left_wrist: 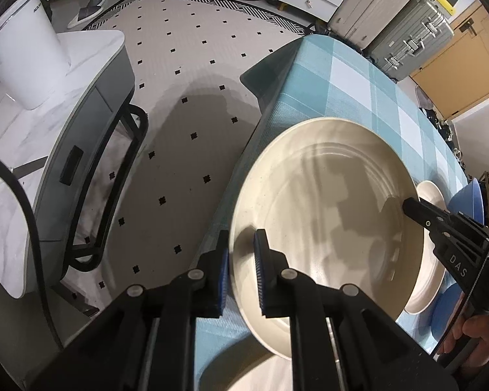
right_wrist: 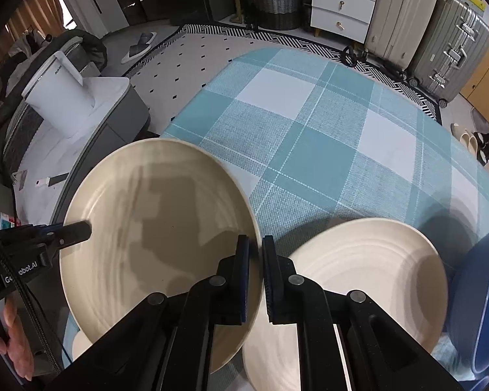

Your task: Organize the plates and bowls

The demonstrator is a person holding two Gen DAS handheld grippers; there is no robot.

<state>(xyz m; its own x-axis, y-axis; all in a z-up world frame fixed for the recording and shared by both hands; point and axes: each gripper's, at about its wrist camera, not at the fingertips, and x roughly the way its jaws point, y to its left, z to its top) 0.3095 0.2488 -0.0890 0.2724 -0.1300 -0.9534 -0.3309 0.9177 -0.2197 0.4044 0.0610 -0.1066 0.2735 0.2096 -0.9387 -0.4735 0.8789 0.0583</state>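
A large cream plate [left_wrist: 326, 215] hangs tilted above the checked table, gripped at two opposite rims. In the left wrist view my left gripper [left_wrist: 243, 244] is shut on its near-left rim, and the right gripper's fingertips [left_wrist: 410, 207] clamp the far-right rim. Seen from the right wrist, the right gripper [right_wrist: 256, 247] is shut on the same plate [right_wrist: 153, 234], with the left gripper [right_wrist: 81, 231] biting the opposite edge. A smaller cream plate [right_wrist: 358, 277] lies on the cloth below and to the right. A blue bowl [right_wrist: 479, 293] stands beside it.
The table [right_wrist: 309, 130] wears a teal and white checked cloth, and its left edge [left_wrist: 257, 123] drops to a spotted rug. A white side table [left_wrist: 91, 52] carries a white appliance [left_wrist: 26, 52]. Suitcases [right_wrist: 440, 39], drawers [right_wrist: 342, 3] and a basket [right_wrist: 277, 0] line the back.
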